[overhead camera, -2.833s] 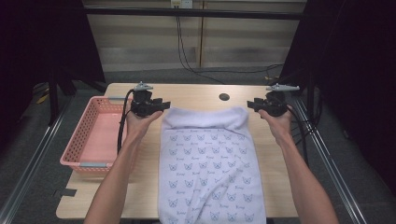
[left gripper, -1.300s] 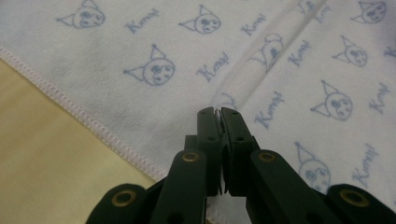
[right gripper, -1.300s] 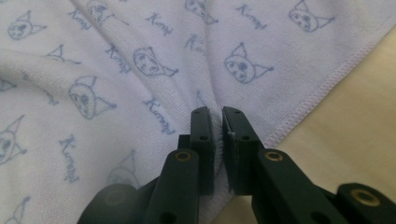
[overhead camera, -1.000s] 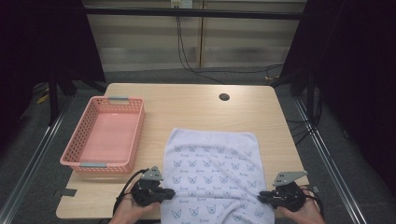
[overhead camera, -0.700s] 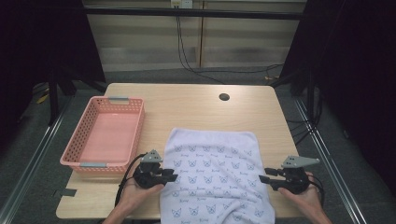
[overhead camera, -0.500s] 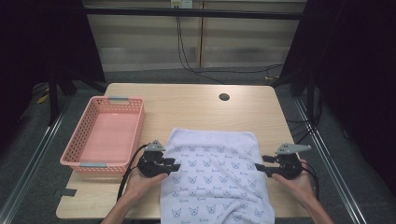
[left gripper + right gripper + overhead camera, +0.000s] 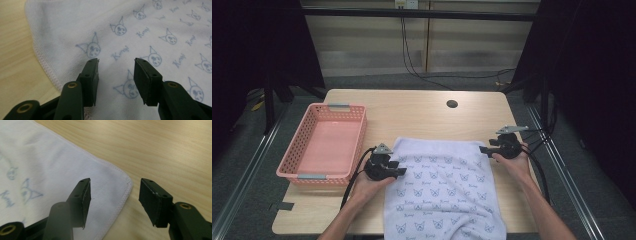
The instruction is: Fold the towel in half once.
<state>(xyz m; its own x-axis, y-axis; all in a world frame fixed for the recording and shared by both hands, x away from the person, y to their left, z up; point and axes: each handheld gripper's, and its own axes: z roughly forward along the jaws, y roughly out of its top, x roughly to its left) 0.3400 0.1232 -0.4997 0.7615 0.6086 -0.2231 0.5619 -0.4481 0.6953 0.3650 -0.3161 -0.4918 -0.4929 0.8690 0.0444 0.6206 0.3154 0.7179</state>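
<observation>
A white towel (image 7: 447,185) printed with blue cat faces lies flat on the wooden table (image 7: 412,112), and its near end hangs over the front edge. My left gripper (image 7: 401,172) rests at the towel's left edge; in the left gripper view the towel (image 7: 140,32) lies under its spread jaws (image 7: 116,75). My right gripper (image 7: 482,149) is at the towel's far right corner (image 7: 120,182), which shows between its parted jaws (image 7: 113,197). Both sets of jaws have just been opening. Neither set of pads presses on the cloth.
An empty pink mesh basket (image 7: 299,157) stands at the table's left. A dark round hole (image 7: 452,104) sits in the tabletop at the back. Black cables trail from both grippers. Dark frame posts flank the table.
The towel was drawn toward the near edge. Since then both hands have moved away from the person along the towel's sides, the right farther, and both sets of jaws have opened.
</observation>
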